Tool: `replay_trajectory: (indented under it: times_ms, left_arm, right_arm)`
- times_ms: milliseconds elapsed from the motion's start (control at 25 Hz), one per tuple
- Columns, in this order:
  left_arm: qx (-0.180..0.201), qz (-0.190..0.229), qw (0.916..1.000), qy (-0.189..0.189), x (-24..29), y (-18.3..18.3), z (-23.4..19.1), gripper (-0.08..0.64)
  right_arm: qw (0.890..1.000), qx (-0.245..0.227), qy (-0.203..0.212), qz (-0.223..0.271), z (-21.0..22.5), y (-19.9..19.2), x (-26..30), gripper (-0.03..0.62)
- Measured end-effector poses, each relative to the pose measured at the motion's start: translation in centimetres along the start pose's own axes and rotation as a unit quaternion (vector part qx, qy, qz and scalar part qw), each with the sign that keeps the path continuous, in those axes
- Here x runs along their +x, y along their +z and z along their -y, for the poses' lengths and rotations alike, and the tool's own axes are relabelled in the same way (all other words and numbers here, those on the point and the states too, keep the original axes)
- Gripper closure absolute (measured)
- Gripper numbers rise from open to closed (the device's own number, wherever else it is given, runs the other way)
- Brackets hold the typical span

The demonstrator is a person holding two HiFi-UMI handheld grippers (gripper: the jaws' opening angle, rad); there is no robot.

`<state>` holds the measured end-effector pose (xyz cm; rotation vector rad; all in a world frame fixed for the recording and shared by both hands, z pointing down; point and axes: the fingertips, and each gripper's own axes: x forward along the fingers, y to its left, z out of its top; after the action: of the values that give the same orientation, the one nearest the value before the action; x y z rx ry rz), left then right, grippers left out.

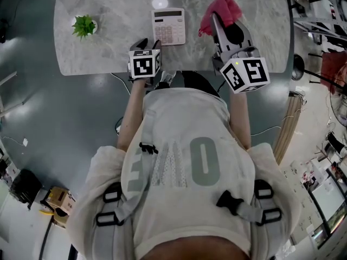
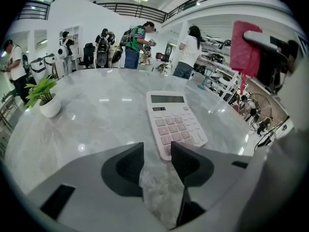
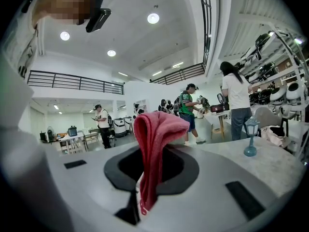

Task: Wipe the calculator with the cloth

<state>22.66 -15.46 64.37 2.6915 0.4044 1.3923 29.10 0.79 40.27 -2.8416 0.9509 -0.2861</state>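
Observation:
A pale pink calculator (image 1: 168, 27) lies flat on the grey marble table (image 1: 108, 47). In the left gripper view the calculator (image 2: 175, 122) lies just beyond the jaws, its near edge by the right fingertip. My left gripper (image 1: 142, 44) hovers low at its near left corner, and this left gripper (image 2: 158, 166) is open with only bare table between its fingers. The right gripper (image 1: 218, 21) is raised over the table to the calculator's right, shut on a pink-red cloth (image 1: 222, 8). In its own view the cloth (image 3: 155, 134) hangs bunched out of the right gripper (image 3: 147, 173).
A small potted plant (image 1: 84, 25) stands at the table's left, the same plant (image 2: 44, 96) showing left in the left gripper view. A white round object (image 1: 159, 3) sits behind the calculator. A small blue lamp figure (image 3: 250, 137) stands on the table at the right. Several people stand beyond the table.

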Motion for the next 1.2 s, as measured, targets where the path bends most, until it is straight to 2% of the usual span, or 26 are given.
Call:
replay_trajectory:
  times_ms: [360,520,600,720,800,920,1040,1200]
  left_arm:
    - [0.045,-0.012,0.9987,-0.022,0.1,0.0,1.6,0.472]
    - [0.032,-0.016,0.9988,-0.033,0.2,0.0,1.5,0.476]
    - [0.029,-0.017,0.9988,-0.034,0.2,0.0,1.5,0.477]
    - [0.029,-0.017,0.9989,-0.033,0.3,0.0,1.6,0.477]
    - [0.028,-0.016,0.9989,-0.032,0.2,0.0,1.6,0.479]
    - [0.027,-0.017,0.9990,-0.033,0.2,0.0,1.6,0.479]
    - [0.025,-0.017,0.9990,-0.034,0.3,0.0,1.5,0.480]
    - [0.020,-0.016,0.9991,-0.033,0.3,0.1,1.4,0.480]
  right_arm:
    - [1.000,-0.004,-0.005,-0.001,0.4,0.3,0.0,0.537]
    - [1.000,-0.020,-0.003,-0.003,0.8,0.7,0.7,0.537]
    - [0.999,-0.046,-0.006,-0.014,1.3,1.0,1.4,0.537]
    - [0.990,-0.127,-0.011,-0.059,2.1,0.9,3.1,0.537]
    - [0.975,-0.199,-0.004,-0.100,2.3,0.3,4.6,0.537]
    - [0.938,-0.309,0.023,-0.157,2.1,-1.1,7.1,0.537]
    - [0.889,-0.404,0.057,-0.206,1.4,-2.8,9.2,0.537]
    - [0.814,-0.506,0.104,-0.266,0.4,-6.4,11.1,0.537]
